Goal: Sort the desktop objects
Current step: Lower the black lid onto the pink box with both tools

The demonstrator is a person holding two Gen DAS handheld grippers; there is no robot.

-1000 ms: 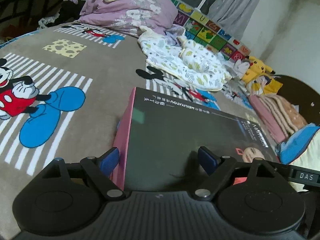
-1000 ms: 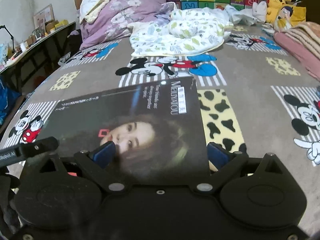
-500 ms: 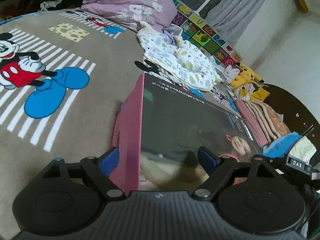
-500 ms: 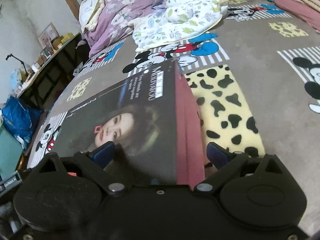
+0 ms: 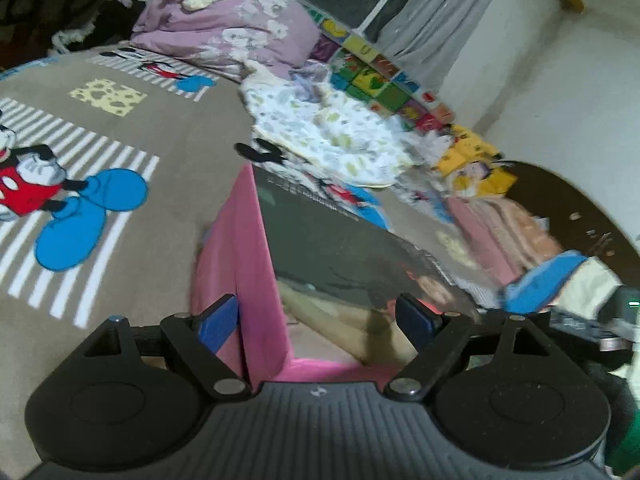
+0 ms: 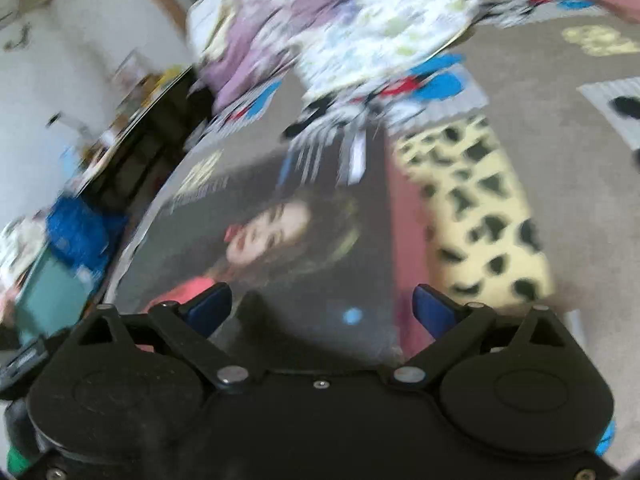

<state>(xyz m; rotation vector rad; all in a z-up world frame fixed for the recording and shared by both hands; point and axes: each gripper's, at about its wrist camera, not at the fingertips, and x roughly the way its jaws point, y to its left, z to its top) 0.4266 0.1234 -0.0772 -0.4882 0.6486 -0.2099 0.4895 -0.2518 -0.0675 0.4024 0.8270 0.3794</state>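
Lying between both sets of blue fingertips: one large flat pink cardboard box with a dark glossy lid showing a woman's face (image 5: 340, 248) (image 6: 280, 248), tilted over a brown Mickey Mouse blanket (image 5: 168, 152) (image 6: 560, 160), one corner nearest the left wrist camera.

Left gripper (image 5: 316, 318): jaws spread wide, one blue pad (image 5: 218, 322) against the pink side wall, the other (image 5: 414, 320) over the dark lid; whether they press the box or merely straddle its corner cannot be told.

Right gripper (image 6: 320, 308): jaws likewise wide apart, one fingertip (image 6: 208, 306) over the lid near the printed face, the other (image 6: 432, 308) just off the box's pink right edge; grip on the box cannot be confirmed, the view being motion-blurred.

Blanket: brown, printed with striped panels, a red-and-blue cartoon mouse and a yellow spotted patch (image 6: 476, 216) just beside the box's right edge.

Beyond the box: white leaf-print quilt (image 5: 336, 136) (image 6: 380, 28), crumpled; lilac flowered bedding pile (image 5: 236, 32) (image 6: 248, 40) behind it; row of coloured alphabet foam tiles (image 5: 380, 80) along the wall; yellow plush toys (image 5: 476, 164) near the tiles; folded pink and peach blankets (image 5: 508, 232) to the right; grey curtain (image 5: 432, 20) above.

Left of the right wrist view: dark desk with clutter (image 6: 132, 128), blue bag (image 6: 80, 232) below it.
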